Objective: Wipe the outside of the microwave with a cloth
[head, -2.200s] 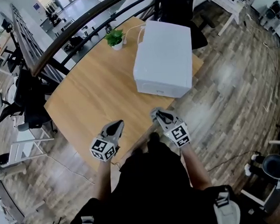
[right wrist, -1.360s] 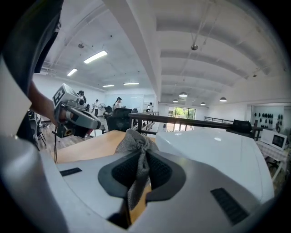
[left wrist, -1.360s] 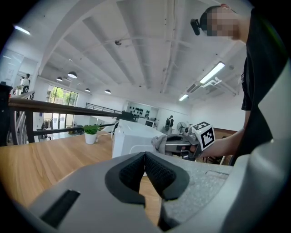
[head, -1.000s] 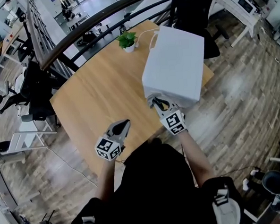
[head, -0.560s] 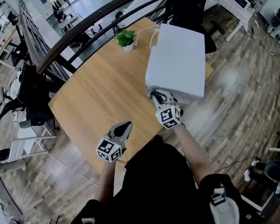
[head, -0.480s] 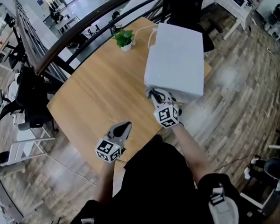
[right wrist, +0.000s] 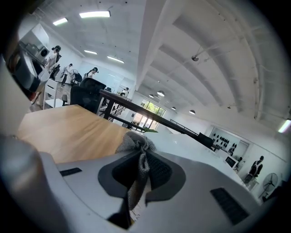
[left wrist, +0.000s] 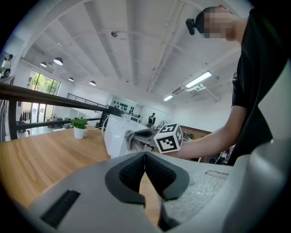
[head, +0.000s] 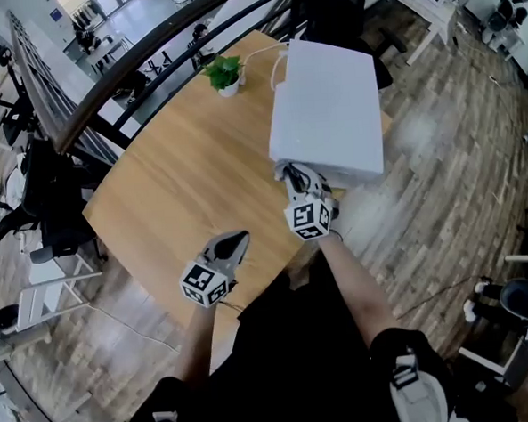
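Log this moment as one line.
right gripper: shut on grey cloth, at microwave front | left gripper: shut, empty, above wooden table

Leaving left and middle of the bench [head: 173, 180] open. Blocking the right end with the microwave [head: 327, 104], the far edge beside it with a plant [head: 223, 73]. Fencing beyond with a railing [head: 105, 90].

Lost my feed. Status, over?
Right gripper shut on grey cloth, at near corner of microwave. Left gripper shut, empty, over table. Potted plant far off, nothing in the way.
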Tool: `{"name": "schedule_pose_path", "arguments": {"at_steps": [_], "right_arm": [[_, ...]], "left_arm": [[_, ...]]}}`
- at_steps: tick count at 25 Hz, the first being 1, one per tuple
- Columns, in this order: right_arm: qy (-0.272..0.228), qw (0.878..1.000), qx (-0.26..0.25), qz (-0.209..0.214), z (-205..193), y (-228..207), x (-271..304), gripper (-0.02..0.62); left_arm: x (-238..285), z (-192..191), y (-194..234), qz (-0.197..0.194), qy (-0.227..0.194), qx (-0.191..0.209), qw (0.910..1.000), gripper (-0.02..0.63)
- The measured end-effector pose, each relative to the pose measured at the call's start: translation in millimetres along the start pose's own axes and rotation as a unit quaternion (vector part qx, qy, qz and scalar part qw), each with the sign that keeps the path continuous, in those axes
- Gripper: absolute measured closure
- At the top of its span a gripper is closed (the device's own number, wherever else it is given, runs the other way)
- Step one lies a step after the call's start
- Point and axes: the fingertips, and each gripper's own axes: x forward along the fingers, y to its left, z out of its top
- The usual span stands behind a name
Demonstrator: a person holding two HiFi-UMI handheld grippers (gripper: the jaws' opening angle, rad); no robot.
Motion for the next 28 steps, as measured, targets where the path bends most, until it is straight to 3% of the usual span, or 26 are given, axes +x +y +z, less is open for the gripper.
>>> {"name": "schedule_pose_path", "arguments": {"at_steps": [16,28], "right_arm": [[-0.004,1.000,0.022,0.017,-19,-13,-9,0.563],[0.000,1.000,0.021,0.008,-33,-30,-23,0.563]], "left_arm": [[25,4,-12,0.027,-0.009,-0.004,0.9996,0.603],[49,9,-25,0.008,-0.001,0.000,1.0000,0.603]]}}
